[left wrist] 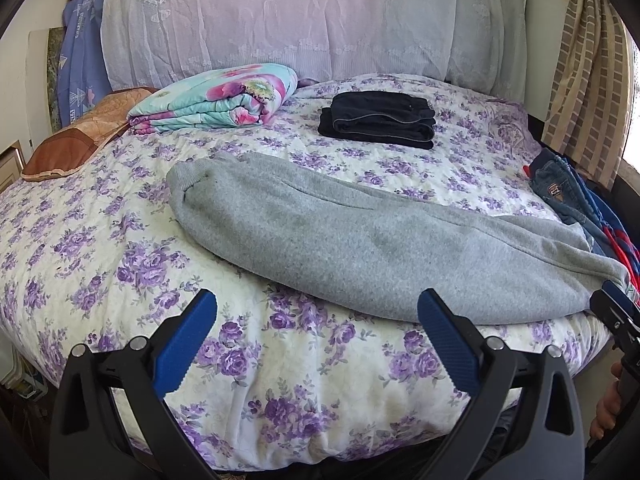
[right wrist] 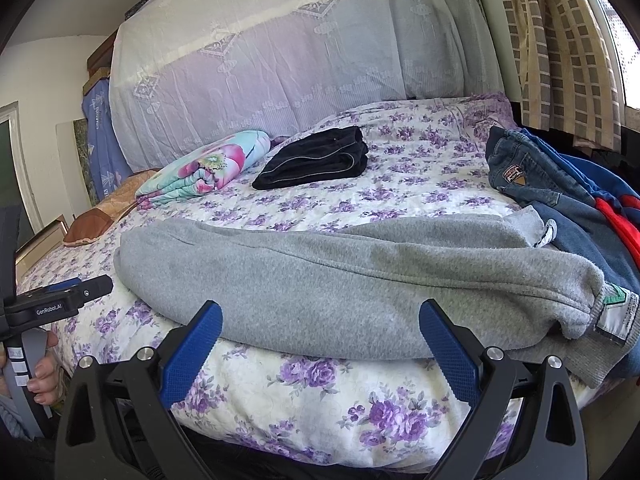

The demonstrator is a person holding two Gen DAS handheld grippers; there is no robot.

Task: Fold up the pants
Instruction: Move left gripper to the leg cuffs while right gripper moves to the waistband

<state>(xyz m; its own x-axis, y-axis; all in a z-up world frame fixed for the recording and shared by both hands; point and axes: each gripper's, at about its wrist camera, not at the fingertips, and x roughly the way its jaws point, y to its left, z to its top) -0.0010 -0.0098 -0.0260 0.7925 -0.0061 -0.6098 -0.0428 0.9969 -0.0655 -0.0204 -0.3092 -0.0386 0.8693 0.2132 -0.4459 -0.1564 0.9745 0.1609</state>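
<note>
Grey sweatpants (left wrist: 360, 240) lie folded lengthwise across the bed's front, cuffs at the left, waistband with its label (right wrist: 616, 312) at the right. My left gripper (left wrist: 316, 300) is open and empty, held just in front of the pants' near edge, over the bedspread. My right gripper (right wrist: 320, 312) is open and empty, its fingers straddling the pants' near edge without touching. Each gripper shows at the edge of the other's view: the right one (left wrist: 618, 312) and the left one (right wrist: 76, 292).
The bed has a purple-flowered spread (left wrist: 120, 248). Folded black pants (left wrist: 378, 120) and a folded floral quilt (left wrist: 216, 98) lie at the back. A brown pillow (left wrist: 72, 148) lies at the left. A pile of jeans and blue-red clothes (right wrist: 560, 184) lies at the right. A curtain (right wrist: 560, 40) hangs behind.
</note>
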